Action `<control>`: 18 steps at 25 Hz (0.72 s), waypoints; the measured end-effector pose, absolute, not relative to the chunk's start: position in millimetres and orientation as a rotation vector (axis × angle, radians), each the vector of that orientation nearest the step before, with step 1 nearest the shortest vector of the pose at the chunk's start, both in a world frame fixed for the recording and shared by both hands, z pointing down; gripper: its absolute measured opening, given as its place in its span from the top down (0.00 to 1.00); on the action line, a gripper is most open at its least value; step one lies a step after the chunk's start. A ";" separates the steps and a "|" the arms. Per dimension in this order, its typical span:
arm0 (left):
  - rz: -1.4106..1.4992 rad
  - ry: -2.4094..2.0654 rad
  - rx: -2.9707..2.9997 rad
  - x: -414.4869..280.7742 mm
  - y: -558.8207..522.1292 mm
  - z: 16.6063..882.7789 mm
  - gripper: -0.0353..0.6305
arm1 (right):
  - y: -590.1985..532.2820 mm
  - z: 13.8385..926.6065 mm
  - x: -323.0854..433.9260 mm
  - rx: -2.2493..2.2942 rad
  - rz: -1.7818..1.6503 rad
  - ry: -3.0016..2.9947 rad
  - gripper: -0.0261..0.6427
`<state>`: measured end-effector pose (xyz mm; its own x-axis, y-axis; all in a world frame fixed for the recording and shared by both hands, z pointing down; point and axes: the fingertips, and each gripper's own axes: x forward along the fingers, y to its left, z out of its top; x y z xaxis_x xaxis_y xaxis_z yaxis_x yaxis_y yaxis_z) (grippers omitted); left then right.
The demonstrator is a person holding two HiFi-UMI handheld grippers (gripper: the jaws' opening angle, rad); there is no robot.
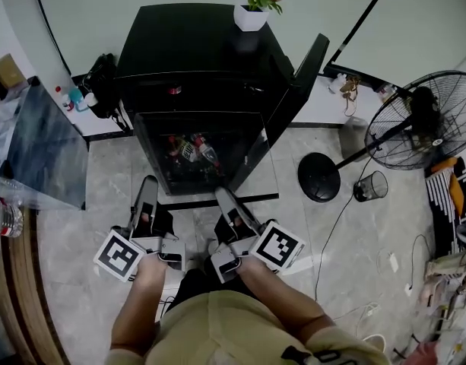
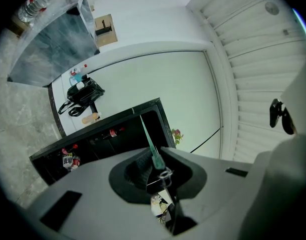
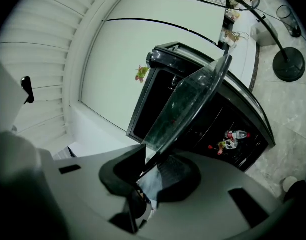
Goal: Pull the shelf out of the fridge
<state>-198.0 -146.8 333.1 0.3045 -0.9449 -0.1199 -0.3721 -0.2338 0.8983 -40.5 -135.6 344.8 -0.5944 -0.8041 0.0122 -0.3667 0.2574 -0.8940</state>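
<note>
The black mini fridge [image 1: 194, 44] fills the upper centre of the head view, with its door [image 1: 293, 97] swung open toward the right of the frame. In front of the open compartment, at the centre of the frame, is the glass shelf [image 1: 217, 166]. This clear pane is held over the grey tiled floor [image 1: 347, 242], with its near edge toward the person. I cannot tell whether its far edge still sits inside the fridge.

A pedestal fan [image 1: 426, 120] stands at the right edge, well apart from the fridge.

The left gripper [image 1: 147, 182] reaches to the shelf's near edge at lower left of the pane, and the right gripper [image 1: 221, 195] reaches to the same edge further right. In the left gripper view the shelf [image 2: 150, 144] shows edge-on as a thin green line running up from the left gripper [image 2: 155, 166], whose jaws are closed narrowly onto the glass. In the right gripper view the pane [image 3: 192, 104] slants up toward the upper right from the right gripper [image 3: 153, 171], whose pads stand a little wider and clasp the pane's edge between them.

A white pot of pink flowers [image 1: 252, 14] sits on the fridge top, and bottles [image 1: 191, 150] lie inside the compartment.
</note>
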 end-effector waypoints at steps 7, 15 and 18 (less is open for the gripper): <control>-0.906 -1.195 1.778 -190.7 -128.8 319.9 0.86 | -120.2 331.4 -32.7 -1.054 -1.288 2.107 0.84; -0.920 -1.225 1.775 -186.9 -112.7 310.4 0.86 | -108.8 322.2 -29.3 -1.027 -1.303 2.145 0.83; -0.925 -1.243 1.767 -185.4 -106.0 308.7 0.86 | -104.4 319.1 -27.9 -1.018 -1.300 2.167 0.83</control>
<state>-185.4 -106.0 308.7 0.2600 -0.9571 -0.1277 -0.3971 -0.2266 0.8894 -27.9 -104.4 319.1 -0.6469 -0.7624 0.0188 -0.3756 0.2970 -0.8779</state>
